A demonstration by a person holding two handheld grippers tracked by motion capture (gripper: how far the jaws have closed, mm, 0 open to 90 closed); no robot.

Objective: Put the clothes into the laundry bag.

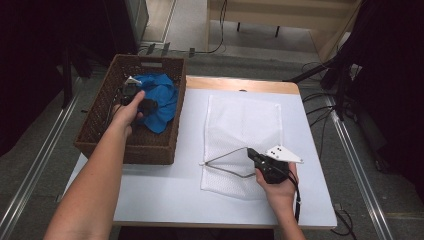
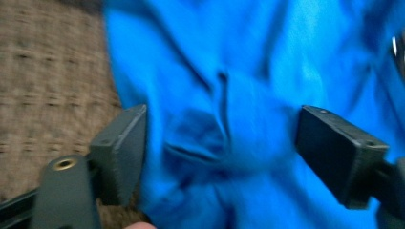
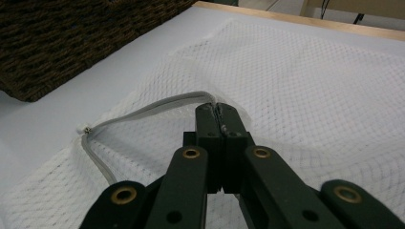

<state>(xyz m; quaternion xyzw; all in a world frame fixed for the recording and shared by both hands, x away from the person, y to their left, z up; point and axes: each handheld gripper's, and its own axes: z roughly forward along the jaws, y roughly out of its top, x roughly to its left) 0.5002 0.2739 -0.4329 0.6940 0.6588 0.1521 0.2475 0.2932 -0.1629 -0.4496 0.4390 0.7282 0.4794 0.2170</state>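
A blue cloth (image 1: pixel 161 96) lies bunched in the brown wicker basket (image 1: pixel 150 152) at the table's left. My left gripper (image 1: pixel 148 106) reaches down into the basket. In the left gripper view it (image 2: pixel 219 148) stands open, its jaws on either side of a raised fold of the blue cloth (image 2: pixel 229 95). A white mesh bag (image 1: pixel 245 120) lies flat in the middle of the table. My right gripper (image 1: pixel 250 151) is shut on the bag's grey zipper edge (image 3: pixel 143 112) and holds that edge up, so the bag's mouth gapes towards the basket. The closed jaws (image 3: pixel 217 112) pinch the edge at their tips.
The basket's wall (image 3: pixel 71 38) stands just left of the mesh bag (image 3: pixel 310 81). The white table (image 1: pixel 165 190) has a wooden strip along its far edge. Beyond it are cables, a bench and dark stands on the floor.
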